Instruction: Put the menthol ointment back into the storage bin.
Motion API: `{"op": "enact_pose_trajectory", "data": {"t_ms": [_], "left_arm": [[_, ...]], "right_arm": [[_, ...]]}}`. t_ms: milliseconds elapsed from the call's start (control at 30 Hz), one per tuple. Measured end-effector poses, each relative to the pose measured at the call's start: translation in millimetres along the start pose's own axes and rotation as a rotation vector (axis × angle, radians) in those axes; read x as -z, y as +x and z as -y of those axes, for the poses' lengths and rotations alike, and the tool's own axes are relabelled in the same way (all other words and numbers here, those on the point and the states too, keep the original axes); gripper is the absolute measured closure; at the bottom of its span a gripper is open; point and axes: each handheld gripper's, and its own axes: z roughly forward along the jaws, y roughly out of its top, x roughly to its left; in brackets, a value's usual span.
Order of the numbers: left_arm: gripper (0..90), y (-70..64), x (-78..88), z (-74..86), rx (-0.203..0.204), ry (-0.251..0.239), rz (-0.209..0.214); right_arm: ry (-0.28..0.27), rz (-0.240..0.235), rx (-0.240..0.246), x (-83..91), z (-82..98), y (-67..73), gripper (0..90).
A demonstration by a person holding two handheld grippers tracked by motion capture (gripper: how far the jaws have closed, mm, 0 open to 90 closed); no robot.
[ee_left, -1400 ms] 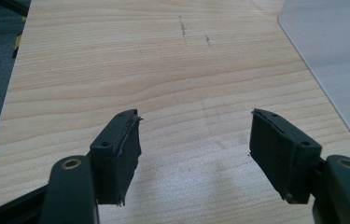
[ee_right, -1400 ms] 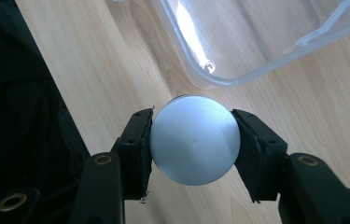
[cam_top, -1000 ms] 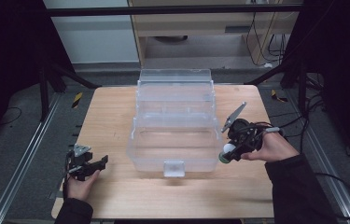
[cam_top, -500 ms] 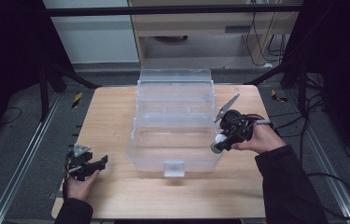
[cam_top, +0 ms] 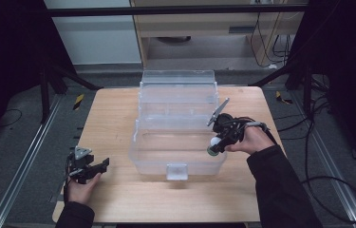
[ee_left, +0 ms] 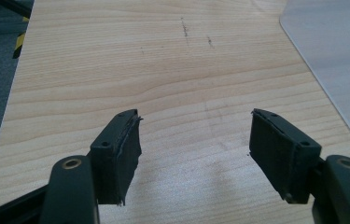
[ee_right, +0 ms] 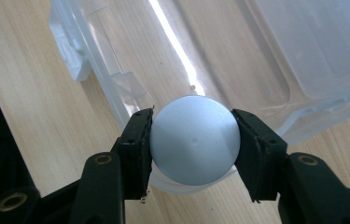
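Pale wooden tabletop [cam_top: 118, 118] amid dark framing and grey floor, seen from above: right gripper [cam_top: 212, 149] now over the near right corner of the clear plastic lidded bin [cam_top: 175, 142], moved in from beside it, round white-grey ball [cam_top: 212, 142] clamped. Likely about to drop it in; bin looks empty.

Left gripper [ee_left: 193, 149] view: fingers spread, nothing between, near the tabletop's near left edge.

Right gripper view: ball [ee_right: 193, 140] pinched above the bin's rim [ee_right: 93, 79].
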Motion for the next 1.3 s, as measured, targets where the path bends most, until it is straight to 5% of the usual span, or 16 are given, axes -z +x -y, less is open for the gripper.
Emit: {"op": "enact_pose_trajectory", "data": {"t_ms": [633, 1300], "left_arm": [[33.1, 0.6, -0.2, 0.1, -0.001, 0.002, -0.002], [33.1, 1.0, -0.2, 0.3, 0.002, 0.003, -0.002]], "right_arm": [[0.033, -0.008, -0.011, -35.3, 15.9, -6.1, 50.5], [0.039, -0.024, 0.008, -53.7, 23.3, -5.5, 50.3]]}}
